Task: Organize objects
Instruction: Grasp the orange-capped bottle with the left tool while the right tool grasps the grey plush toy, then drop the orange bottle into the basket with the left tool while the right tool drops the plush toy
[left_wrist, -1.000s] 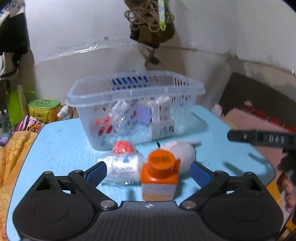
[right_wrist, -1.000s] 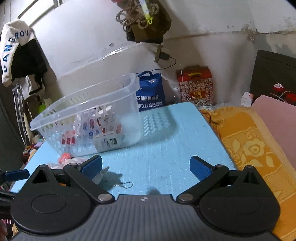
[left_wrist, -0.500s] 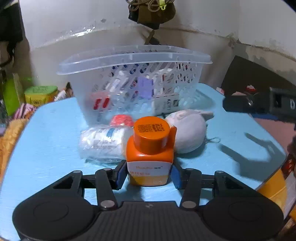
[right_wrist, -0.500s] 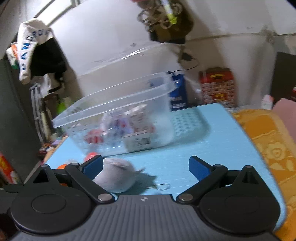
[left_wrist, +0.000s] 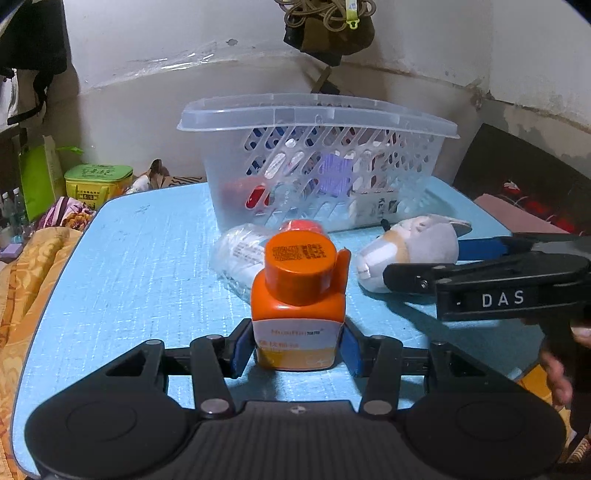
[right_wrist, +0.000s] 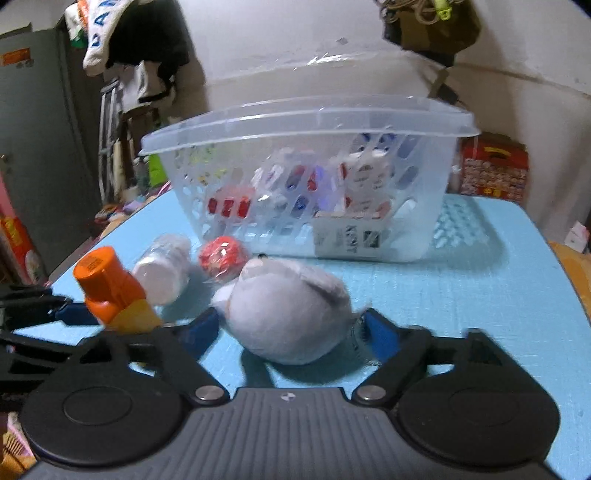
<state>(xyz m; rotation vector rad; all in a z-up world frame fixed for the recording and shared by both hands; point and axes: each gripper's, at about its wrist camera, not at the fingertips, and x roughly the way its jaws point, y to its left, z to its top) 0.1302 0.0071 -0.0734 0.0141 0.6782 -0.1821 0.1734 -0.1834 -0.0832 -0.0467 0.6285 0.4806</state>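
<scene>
- My left gripper (left_wrist: 295, 349), wide apart a second ago, now has its jaws clamped on the orange bottle (left_wrist: 298, 306), standing on the counter (left_wrist: 140, 266) just before the basket (left_wrist: 317, 110)
- My right gripper (right_wrist: 288, 332) has swung over; its jaws are closing around the plush toy (right_wrist: 288, 314) beside the bottle, not yet gripping
- Both look ready for the basket

a green tin (left_wrist: 98, 181) sits beyond the blue table (left_wrist: 140, 258), a red carton (right_wrist: 493, 168) by the wall.
</scene>
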